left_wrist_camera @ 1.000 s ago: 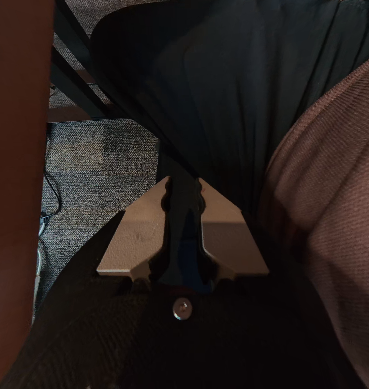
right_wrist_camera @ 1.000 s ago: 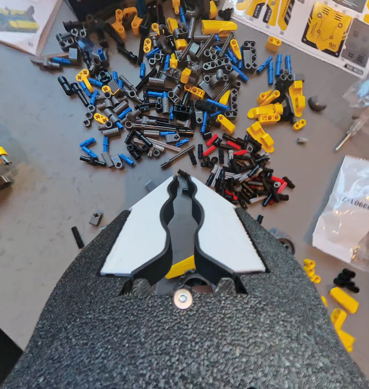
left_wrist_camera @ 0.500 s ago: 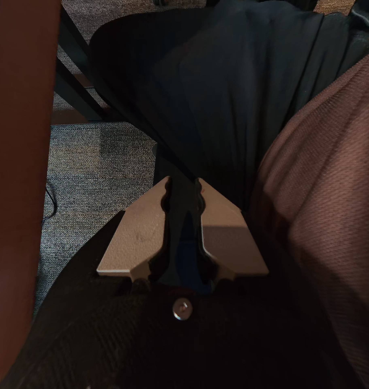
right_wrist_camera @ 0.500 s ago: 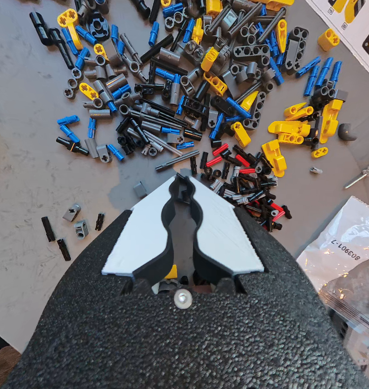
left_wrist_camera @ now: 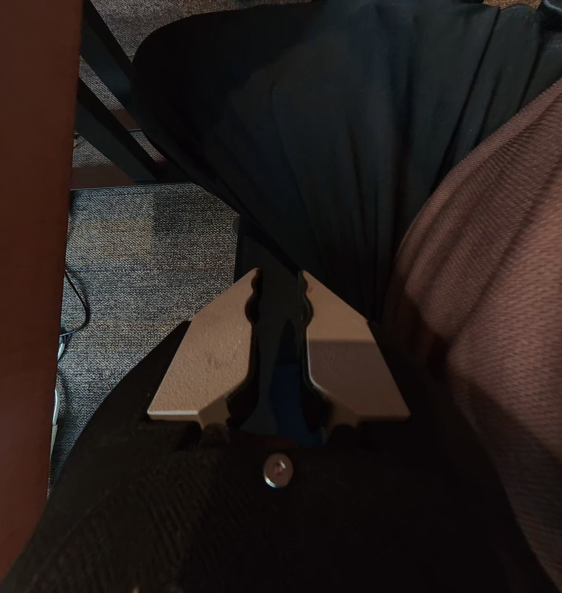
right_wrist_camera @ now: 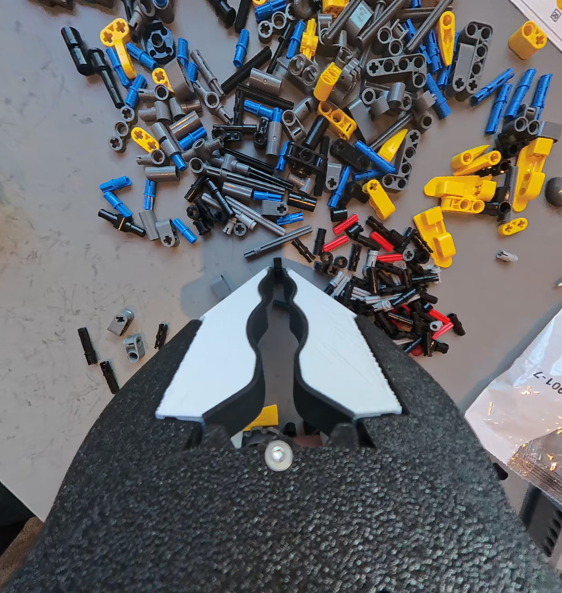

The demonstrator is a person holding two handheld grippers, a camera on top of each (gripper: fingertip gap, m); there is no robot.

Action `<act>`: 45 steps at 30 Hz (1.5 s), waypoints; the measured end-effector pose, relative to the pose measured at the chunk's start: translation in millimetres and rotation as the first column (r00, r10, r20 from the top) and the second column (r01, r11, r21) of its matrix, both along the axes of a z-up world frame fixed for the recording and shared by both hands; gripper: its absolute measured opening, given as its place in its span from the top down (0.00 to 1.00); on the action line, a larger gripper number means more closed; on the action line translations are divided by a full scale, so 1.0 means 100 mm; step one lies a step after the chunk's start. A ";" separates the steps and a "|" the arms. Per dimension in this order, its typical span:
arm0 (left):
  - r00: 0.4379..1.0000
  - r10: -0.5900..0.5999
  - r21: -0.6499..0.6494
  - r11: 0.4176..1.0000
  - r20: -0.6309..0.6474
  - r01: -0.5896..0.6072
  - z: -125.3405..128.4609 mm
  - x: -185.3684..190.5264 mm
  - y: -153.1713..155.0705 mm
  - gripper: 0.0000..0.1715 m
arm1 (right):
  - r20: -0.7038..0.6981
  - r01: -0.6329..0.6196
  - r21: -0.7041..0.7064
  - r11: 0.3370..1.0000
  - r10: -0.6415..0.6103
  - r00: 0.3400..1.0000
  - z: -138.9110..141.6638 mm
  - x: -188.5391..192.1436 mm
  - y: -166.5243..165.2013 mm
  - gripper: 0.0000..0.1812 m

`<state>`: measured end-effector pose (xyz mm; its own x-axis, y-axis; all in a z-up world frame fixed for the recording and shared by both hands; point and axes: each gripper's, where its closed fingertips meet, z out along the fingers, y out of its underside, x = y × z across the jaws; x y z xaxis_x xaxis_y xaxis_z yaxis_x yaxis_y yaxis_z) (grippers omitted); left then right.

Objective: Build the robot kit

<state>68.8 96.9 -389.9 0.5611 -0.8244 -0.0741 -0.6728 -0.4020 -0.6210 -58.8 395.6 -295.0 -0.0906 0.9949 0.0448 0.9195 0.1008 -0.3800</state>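
Pinching a small black plastic connector pin (right_wrist_camera: pixel 277 268) upright at their tips, the right tongs (right_wrist_camera: pixel 278 272) hang over the grey scuffed counter (right_wrist_camera: pixel 42 263), at the near edge of a scattered heap of blue, grey, black and yellow plastic building pieces (right_wrist_camera: pixel 305 128), with a pile of black and red pins (right_wrist_camera: pixel 398 295) just right. The left tongs (left_wrist_camera: pixel 279 276) stand narrowly parted, holding nothing, low beside black pleated fabric (left_wrist_camera: pixel 337 144), brown knitted fabric (left_wrist_camera: pixel 498 256) at right and grey carpet (left_wrist_camera: pixel 138 256) at left.

Ahead of the right jaws, the table (right_wrist_camera: pixel 42 263) is being crowded by building pieces (right_wrist_camera: pixel 273 134); bare surface is being left to their left. The left jaws are being hemmed in by dark cloth (left_wrist_camera: pixel 337 144).
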 end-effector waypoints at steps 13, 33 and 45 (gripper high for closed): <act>1.000 -0.010 0.006 1.000 -0.006 0.011 0.00 0.03 -0.01 0.89 | -0.082 0.055 -0.008 0.998 -0.056 0.995 0.38 0.30 -0.32 0.99; 0.999 -0.002 0.032 0.999 -0.054 0.004 -0.06 0.00 0.03 0.89 | -0.207 0.196 -0.119 0.973 -0.217 0.954 0.17 0.82 -0.81 0.96; 0.988 0.064 0.084 0.995 -0.138 -0.052 -0.13 -0.09 0.13 0.89 | -0.531 0.261 -0.172 0.950 -0.313 0.788 0.42 0.89 -1.01 0.92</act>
